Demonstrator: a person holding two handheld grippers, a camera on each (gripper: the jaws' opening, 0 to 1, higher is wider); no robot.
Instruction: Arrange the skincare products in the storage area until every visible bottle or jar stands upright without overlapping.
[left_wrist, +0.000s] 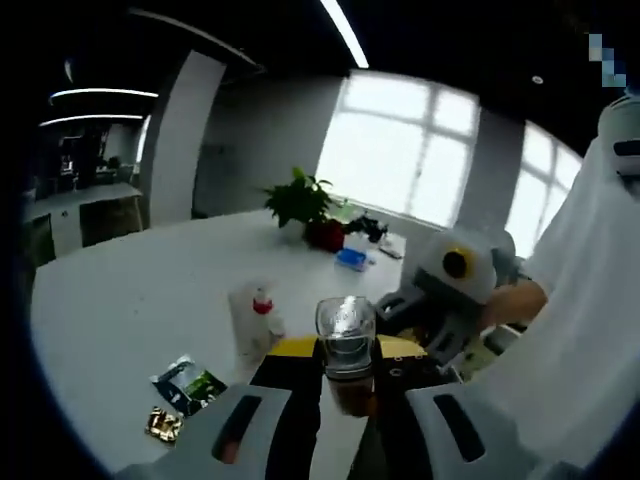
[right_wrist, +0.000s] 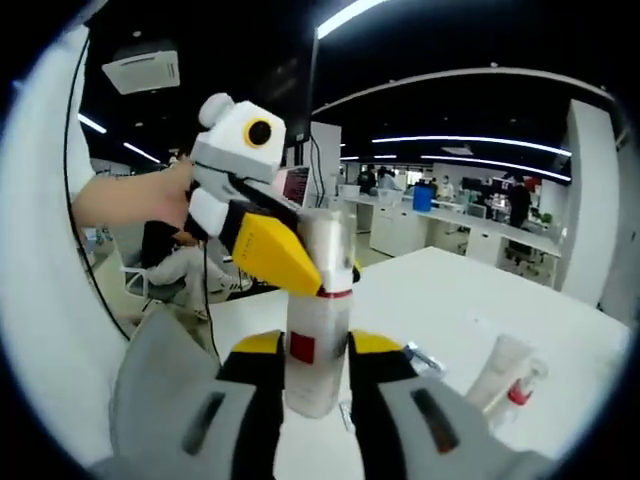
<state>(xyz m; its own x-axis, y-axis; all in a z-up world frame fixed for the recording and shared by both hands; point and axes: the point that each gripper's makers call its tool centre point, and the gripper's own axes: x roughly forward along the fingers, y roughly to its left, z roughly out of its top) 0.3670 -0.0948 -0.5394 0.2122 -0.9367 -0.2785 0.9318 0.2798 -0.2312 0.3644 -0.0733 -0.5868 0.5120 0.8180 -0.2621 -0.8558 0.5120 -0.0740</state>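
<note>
Tube (left_wrist: 252, 318) on table (left_wrist: 130, 300), sachets (left_wrist: 186, 385) beside; plant (left_wrist: 300, 200) behind.

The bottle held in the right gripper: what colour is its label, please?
Red, on a clear bottle; best in the right gripper view.

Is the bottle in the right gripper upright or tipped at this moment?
Upright, roughly: the clear bottle stands vertically between the right gripper fingers, cap end up, lifted off the white table. The left gripper touches its upper part.
</note>
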